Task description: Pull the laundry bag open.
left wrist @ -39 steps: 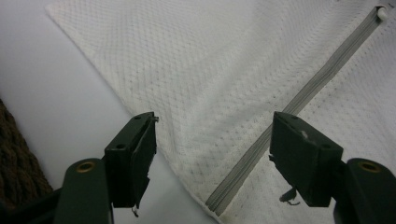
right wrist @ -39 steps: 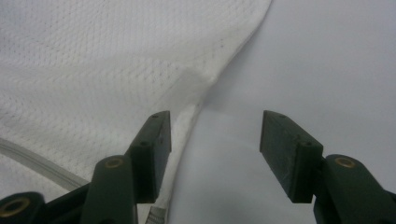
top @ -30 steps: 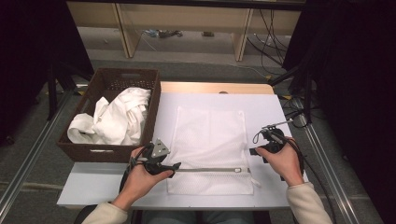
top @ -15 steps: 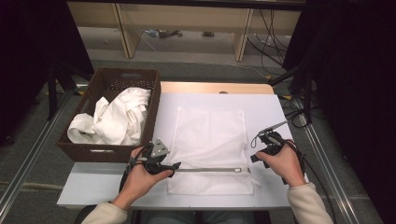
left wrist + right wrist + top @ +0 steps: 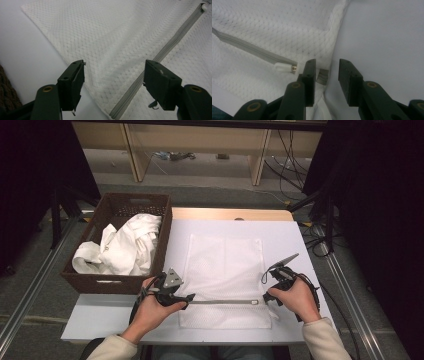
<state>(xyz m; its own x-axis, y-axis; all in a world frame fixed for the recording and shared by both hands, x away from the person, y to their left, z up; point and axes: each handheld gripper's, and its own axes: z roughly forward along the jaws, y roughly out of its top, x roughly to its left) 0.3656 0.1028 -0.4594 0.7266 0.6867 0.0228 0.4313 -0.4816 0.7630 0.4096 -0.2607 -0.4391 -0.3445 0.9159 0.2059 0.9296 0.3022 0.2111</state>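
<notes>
High view: a white mesh bag (image 5: 225, 280) is laid flat on the white table (image 5: 295, 235), zipper (image 5: 225, 302) running left-right along its near part; brown basket (image 5: 120, 280) at left.

Left gripper view: left gripper (image 5: 113, 82) jaws are spread over the zipper's left end.

Right gripper view: right gripper (image 5: 326, 80) jaws, just closing, are kept apart astride the bag's right edge beside the zipper pull (image 5: 284, 67).

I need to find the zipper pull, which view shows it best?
The right gripper view: the white zipper pull sits close and sharp beside the right tool. The left gripper view shows it small at a corner; the high view, a speck.
</notes>
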